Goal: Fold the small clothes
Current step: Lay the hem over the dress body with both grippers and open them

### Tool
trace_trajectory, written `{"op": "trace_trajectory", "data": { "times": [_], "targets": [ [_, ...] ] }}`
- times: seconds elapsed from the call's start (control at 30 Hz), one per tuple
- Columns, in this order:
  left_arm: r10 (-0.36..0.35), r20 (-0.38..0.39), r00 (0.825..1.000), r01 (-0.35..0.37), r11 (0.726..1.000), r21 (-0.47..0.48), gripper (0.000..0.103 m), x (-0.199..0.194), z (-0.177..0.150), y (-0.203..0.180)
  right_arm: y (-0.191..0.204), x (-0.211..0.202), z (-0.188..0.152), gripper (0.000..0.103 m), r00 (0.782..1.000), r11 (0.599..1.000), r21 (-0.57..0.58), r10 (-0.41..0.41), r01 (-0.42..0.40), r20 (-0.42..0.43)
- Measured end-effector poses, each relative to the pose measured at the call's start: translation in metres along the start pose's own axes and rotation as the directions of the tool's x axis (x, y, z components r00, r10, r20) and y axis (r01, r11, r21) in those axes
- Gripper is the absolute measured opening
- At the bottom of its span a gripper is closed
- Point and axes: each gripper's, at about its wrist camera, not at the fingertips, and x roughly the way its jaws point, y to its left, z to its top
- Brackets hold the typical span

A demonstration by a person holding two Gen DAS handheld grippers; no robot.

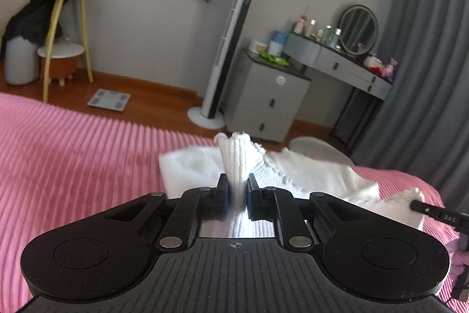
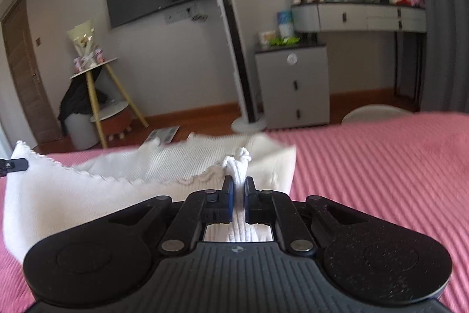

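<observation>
A small white ribbed knit garment (image 1: pixel 307 172) with a scalloped edge lies on the pink ribbed bedspread (image 1: pixel 73 154). My left gripper (image 1: pixel 237 187) is shut on a bunched corner of it, lifted off the bed. My right gripper (image 2: pixel 239 185) is shut on another bunched corner of the garment (image 2: pixel 117 189), which stretches away to the left in the right wrist view. The right gripper's tip shows at the right edge of the left wrist view (image 1: pixel 433 211), on the cloth. The left gripper's tip shows at the far left of the right wrist view (image 2: pixel 14 165).
The bedspread (image 2: pixel 381 181) spreads wide on both sides. Beyond the bed's far edge are a wooden floor, a tower fan (image 1: pixel 228 55), a grey drawer cabinet (image 1: pixel 269 99), a dressing table with a round mirror (image 1: pixel 357 28), a grey curtain (image 1: pixel 425 78) and a side table (image 1: pixel 67 28).
</observation>
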Motion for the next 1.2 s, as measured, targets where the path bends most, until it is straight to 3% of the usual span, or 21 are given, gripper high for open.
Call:
{"op": "trace_trajectory", "data": {
  "times": [0.23,0.5,0.67,0.73,0.77,0.83,0.87,0.9,0.97,1.07,1.2],
  "targets": [
    [0.108,0.006,0.994,-0.109,0.994,0.028,0.014,0.068,0.036,0.0,0.006,0.073,0.041,0.006,0.995,0.994,-0.052,-0.097,0.096,-0.003],
    [0.199,-0.024,0.98,-0.198,0.979,0.055,0.014,0.14,0.053,0.01,0.013,0.159,0.065,0.006,0.984,0.982,-0.102,-0.167,0.16,-0.059],
    [0.266,-0.064,0.962,-0.263,0.963,0.059,0.015,0.171,0.042,0.02,0.015,0.193,0.061,0.007,0.97,0.971,-0.128,-0.216,0.202,-0.107],
    [0.316,-0.104,0.943,-0.313,0.949,0.044,0.019,0.179,0.036,0.024,0.013,0.199,0.057,0.015,0.962,0.969,-0.116,-0.233,0.217,-0.144],
    [0.327,-0.122,0.937,-0.325,0.945,0.041,0.017,0.177,0.035,0.026,0.011,0.194,0.056,0.016,0.964,0.973,-0.096,-0.221,0.208,-0.148],
    [0.302,-0.139,0.943,-0.304,0.953,0.01,0.02,0.159,0.035,0.029,0.003,0.168,0.056,0.016,0.977,0.988,-0.013,-0.155,0.155,-0.145],
    [0.268,-0.137,0.954,-0.273,0.962,-0.015,0.027,0.143,0.033,0.032,-0.001,0.146,0.053,0.019,0.988,0.993,0.036,-0.104,0.109,-0.117],
    [0.224,-0.134,0.965,-0.231,0.972,-0.039,0.042,0.125,0.03,0.033,-0.004,0.124,0.046,0.021,0.993,0.994,0.073,-0.071,0.078,-0.095],
    [0.16,-0.132,0.978,-0.17,0.982,-0.075,0.051,0.09,0.014,0.034,-0.006,0.083,0.026,0.037,0.996,0.991,0.124,-0.033,0.043,-0.083],
    [0.115,-0.167,0.979,-0.137,0.982,-0.126,0.053,0.051,-0.018,0.036,-0.014,0.036,-0.016,0.043,0.995,0.978,0.201,-0.034,0.053,-0.097],
    [0.089,-0.237,0.967,-0.14,0.969,-0.205,0.055,0.026,-0.054,0.038,-0.018,0.009,-0.058,0.043,0.991,0.952,0.305,0.012,0.031,-0.136]
  ]
}}
